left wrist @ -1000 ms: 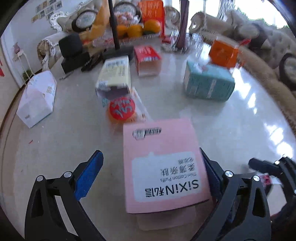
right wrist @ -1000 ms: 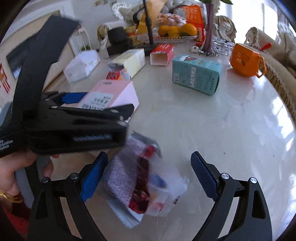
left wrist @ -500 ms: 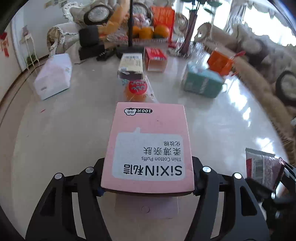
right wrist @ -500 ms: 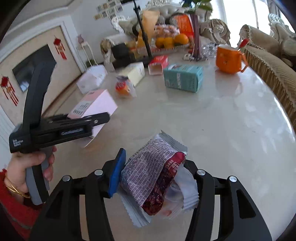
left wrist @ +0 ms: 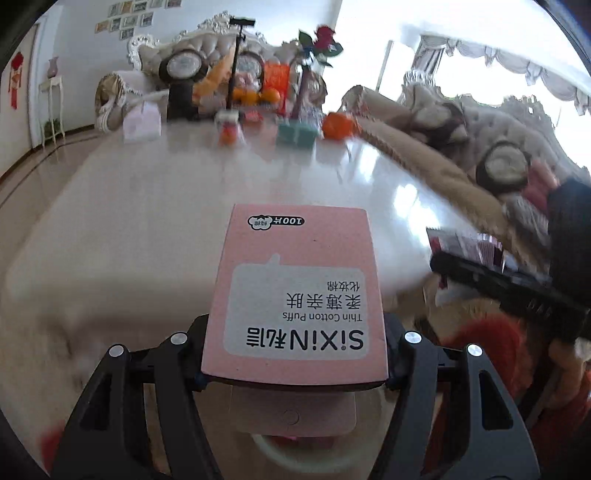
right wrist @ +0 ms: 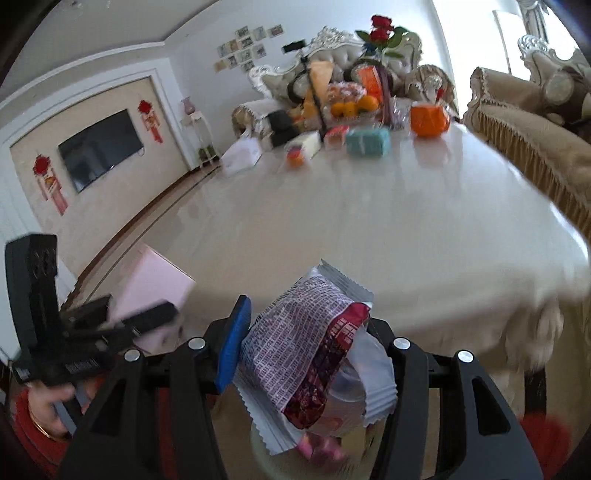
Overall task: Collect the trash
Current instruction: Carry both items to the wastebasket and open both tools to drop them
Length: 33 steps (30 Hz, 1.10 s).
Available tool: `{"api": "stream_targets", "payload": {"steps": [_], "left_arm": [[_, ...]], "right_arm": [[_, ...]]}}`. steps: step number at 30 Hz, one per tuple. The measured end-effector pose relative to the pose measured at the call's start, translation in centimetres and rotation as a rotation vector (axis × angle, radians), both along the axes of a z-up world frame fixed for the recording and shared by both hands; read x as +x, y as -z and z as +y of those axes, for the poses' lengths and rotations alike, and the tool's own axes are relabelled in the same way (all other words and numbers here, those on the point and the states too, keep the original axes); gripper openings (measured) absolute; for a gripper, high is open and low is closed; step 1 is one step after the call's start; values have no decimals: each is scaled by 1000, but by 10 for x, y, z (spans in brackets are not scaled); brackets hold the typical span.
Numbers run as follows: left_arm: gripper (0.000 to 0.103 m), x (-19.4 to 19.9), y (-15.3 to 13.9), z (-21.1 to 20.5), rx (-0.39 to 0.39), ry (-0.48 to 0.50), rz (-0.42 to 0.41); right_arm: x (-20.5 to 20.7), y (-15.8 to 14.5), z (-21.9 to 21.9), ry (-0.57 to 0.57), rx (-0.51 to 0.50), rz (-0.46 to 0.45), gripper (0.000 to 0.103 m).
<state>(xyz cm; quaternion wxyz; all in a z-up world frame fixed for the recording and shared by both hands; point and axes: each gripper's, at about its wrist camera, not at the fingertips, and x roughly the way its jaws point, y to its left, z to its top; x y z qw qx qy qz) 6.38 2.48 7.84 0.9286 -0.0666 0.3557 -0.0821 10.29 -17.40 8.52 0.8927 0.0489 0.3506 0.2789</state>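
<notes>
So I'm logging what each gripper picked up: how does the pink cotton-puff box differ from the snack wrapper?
The pink cotton-puff box is a rigid, flat-faced carton; the snack wrapper is crumpled, with zigzag edges. The box is plain pink with one white label; the wrapper is red and white with dense print. The box sits in the left gripper, the wrapper in the right gripper. Both are clamped and off the table.

wall tv point(right wrist: 100, 148); roses point(right wrist: 382, 27); oranges point(right wrist: 354, 106), blurred; orange mug point(right wrist: 429, 120), probably.

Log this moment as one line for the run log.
left tool: shut on pink box | right tool: shut on snack wrapper | both off the table edge
</notes>
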Motion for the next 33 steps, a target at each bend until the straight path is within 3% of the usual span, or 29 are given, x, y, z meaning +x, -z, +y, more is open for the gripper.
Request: {"api": "stream_targets", "payload": {"steps": [4,7,11,21,33], "left_arm": [[64,-40,68,-27,34,30,128],[64,-39,123,-36,39,23,258],[64,-27,162,-48,74,37,341],[64,-5,199,-58,144,50,406],[68,-2,210,-59,151,55,429]], "right_arm": [[-38,42,6,-21,-98,63,51],[-40,95,8,-7,-156,191,51],[-27,147,5,19,-182,348,51],[-14,188,9,44,-248,425,51],[-16,192,12,50,-305,397,53]]}}
